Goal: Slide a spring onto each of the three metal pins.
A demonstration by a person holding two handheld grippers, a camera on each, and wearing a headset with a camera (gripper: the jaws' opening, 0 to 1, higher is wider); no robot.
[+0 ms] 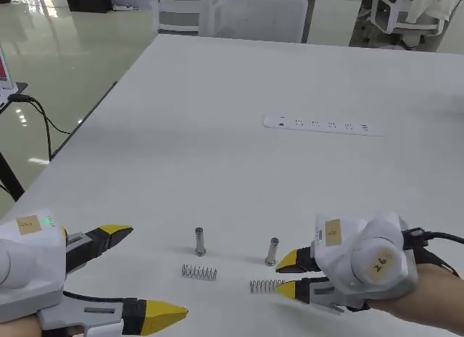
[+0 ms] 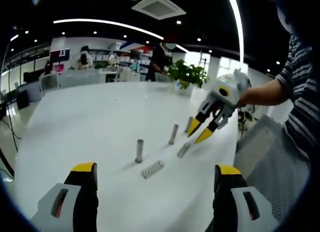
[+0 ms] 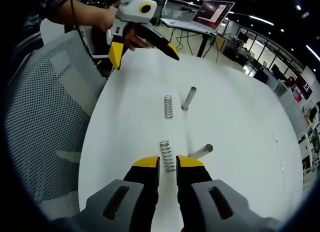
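The right tool (image 3: 169, 162), its jaws narrowly apart, straddles one end of a small coiled metal spring (image 3: 166, 151). The spring lies flat on the white counter (image 1: 217, 134), its long axis in line with the jaws. A short upright metal pin (image 1: 272, 251) stands just beyond the spring, and the left tool (image 1: 148, 270) gapes wide, well to the left.

Open-plan office. Long white table (image 1: 217, 90) with power strip (image 1: 322, 125); mesh office chair (image 3: 55, 92); monitor (image 3: 215, 12) on far desk; ceiling air-conditioner cassette (image 2: 158, 6) (recessed spotlights around it); potted plant (image 2: 187, 75); people at distant desks.
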